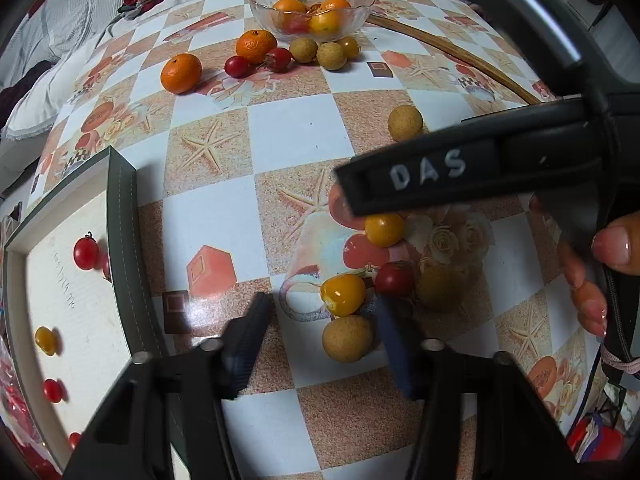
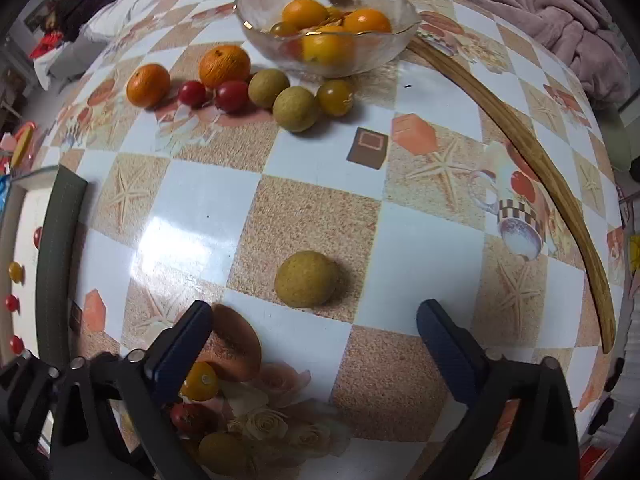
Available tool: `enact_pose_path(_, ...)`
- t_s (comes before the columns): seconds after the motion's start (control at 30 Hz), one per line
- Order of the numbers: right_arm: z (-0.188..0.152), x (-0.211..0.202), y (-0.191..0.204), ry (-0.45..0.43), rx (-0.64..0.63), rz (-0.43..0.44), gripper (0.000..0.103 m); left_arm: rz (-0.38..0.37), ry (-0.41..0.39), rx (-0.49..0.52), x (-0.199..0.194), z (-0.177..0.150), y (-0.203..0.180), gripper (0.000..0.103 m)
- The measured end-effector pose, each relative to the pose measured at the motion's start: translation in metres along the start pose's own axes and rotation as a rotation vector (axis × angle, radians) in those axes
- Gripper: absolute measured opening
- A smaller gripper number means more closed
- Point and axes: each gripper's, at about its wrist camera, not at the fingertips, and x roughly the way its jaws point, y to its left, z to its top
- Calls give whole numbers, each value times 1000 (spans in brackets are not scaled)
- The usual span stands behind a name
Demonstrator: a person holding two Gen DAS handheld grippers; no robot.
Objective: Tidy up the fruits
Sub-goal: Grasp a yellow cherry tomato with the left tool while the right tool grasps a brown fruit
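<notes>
While my left gripper (image 1: pixel 324 312) stands part-open around a glossy yellow tomato (image 1: pixel 343 294), untouched, my right gripper (image 2: pixel 316 344) gapes before a round, rough longan (image 2: pixel 306 279).

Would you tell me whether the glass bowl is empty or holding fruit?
Holding fruit: the glass bowl contains several oranges and smaller fruits.

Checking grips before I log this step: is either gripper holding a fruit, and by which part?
Neither. The left gripper stands open around a yellow tomato, pads apart from it; the right gripper is open and empty.
</notes>
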Motion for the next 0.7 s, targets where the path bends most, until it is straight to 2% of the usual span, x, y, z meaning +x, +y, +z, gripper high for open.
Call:
enact_pose_path(0.07,-1,-5,-4,-23,-1,-27,74,-3,-1,5,0,1,-1,36)
enact_pose_path(0.1,-1,-7,-5,-32,-1,-24,68,-13,-3,8,0,1,-2,30)
enact_pose_path(0.13,-1,-10,-7,-41,-2,-19,54,-31,-5,12,0,2,-4,24)
enact_pose_path(0.17,-2,-14,-11,-48,-2,-14,33,-32,-5,14,-1,1,-6,23)
enact_pose_path(0.23,-4,-18,-20,-53,35,67,19,-38,-11,12,-1,1,-8,23)
enact_pose_path(0.33,-10,-25,-37,-63,100,154,18,-106,-27,-54,-7,0,0,23)
enact_pose_path(0.43,-21,-27,-44,-62,136,196,18,-118,-39,-87,-12,1,5,23)
enact_pose_path(0.57,-35,-29,-45,-48,139,196,18,-121,-48,-102,-14,3,8,23)
enact_pose_path(0.7,-33,-27,-44,-58,128,191,18,-114,-42,-101,-10,5,11,23)
